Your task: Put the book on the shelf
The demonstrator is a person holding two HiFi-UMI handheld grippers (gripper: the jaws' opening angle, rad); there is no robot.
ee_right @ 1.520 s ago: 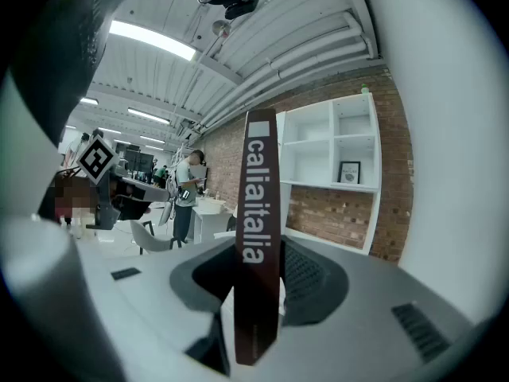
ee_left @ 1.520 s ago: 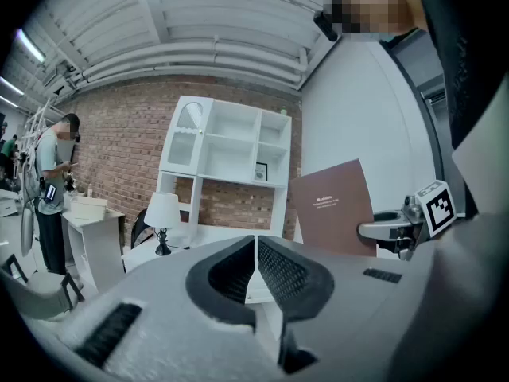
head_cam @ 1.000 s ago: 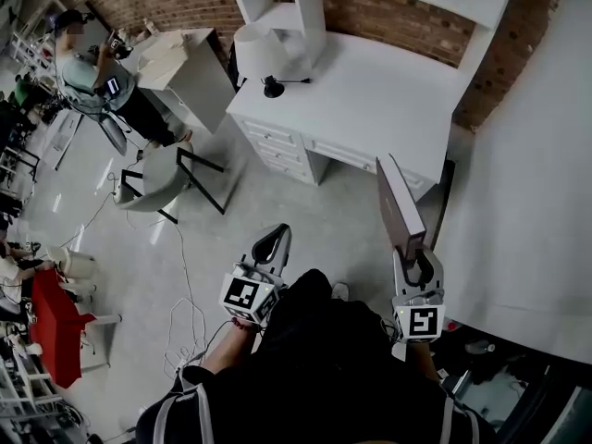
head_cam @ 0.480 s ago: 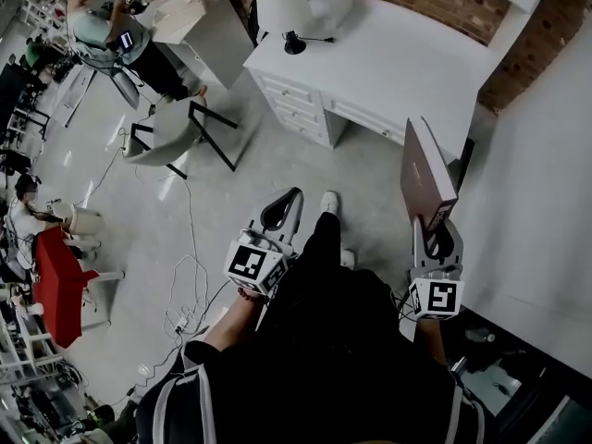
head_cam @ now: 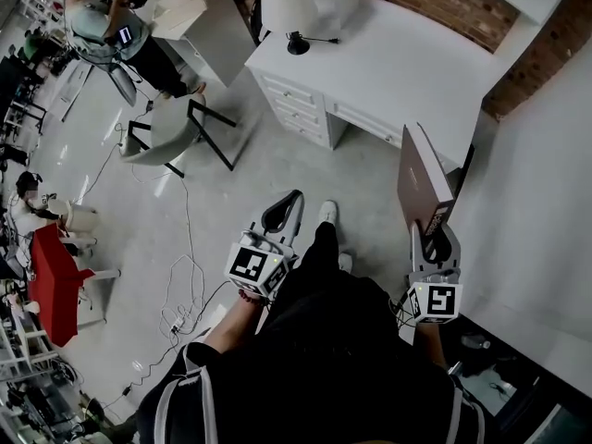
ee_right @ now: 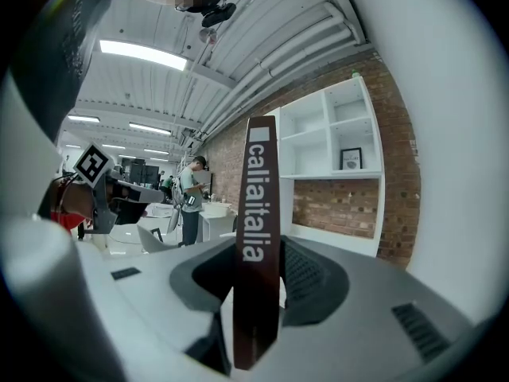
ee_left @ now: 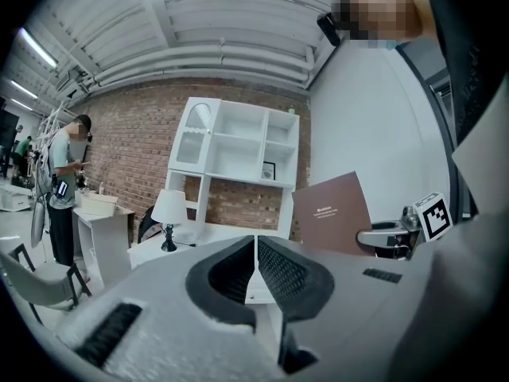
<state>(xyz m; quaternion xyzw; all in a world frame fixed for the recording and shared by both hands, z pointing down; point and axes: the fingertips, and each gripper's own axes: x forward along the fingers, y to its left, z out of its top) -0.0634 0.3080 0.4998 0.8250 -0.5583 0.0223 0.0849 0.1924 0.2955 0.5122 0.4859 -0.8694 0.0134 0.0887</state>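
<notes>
A thin brown book (head_cam: 421, 178) stands upright on edge in my right gripper (head_cam: 435, 239), which is shut on its lower end. In the right gripper view the book's spine (ee_right: 258, 237) with white lettering rises between the pads of that gripper (ee_right: 258, 273). My left gripper (head_cam: 282, 213) is held level beside my body, shut with nothing in it; its pads meet in the left gripper view (ee_left: 255, 257). That view also shows the book's cover (ee_left: 330, 213) and the right gripper (ee_left: 390, 235). The white shelf unit (ee_left: 238, 146) stands on the white desk (head_cam: 398, 72) ahead against a brick wall.
A white lamp (head_cam: 289, 7) stands on the desk's left end. A grey chair (head_cam: 162, 141), a small white table (head_cam: 199, 17) with a person (head_cam: 92, 17) beside it, and cables on the floor (head_cam: 185, 285) lie to the left. A white wall (head_cam: 536, 202) runs close on the right.
The desk and lamp have slid up and to the right in the head view. Both grippers have shifted slightly; the book stays upright in the right gripper.
</notes>
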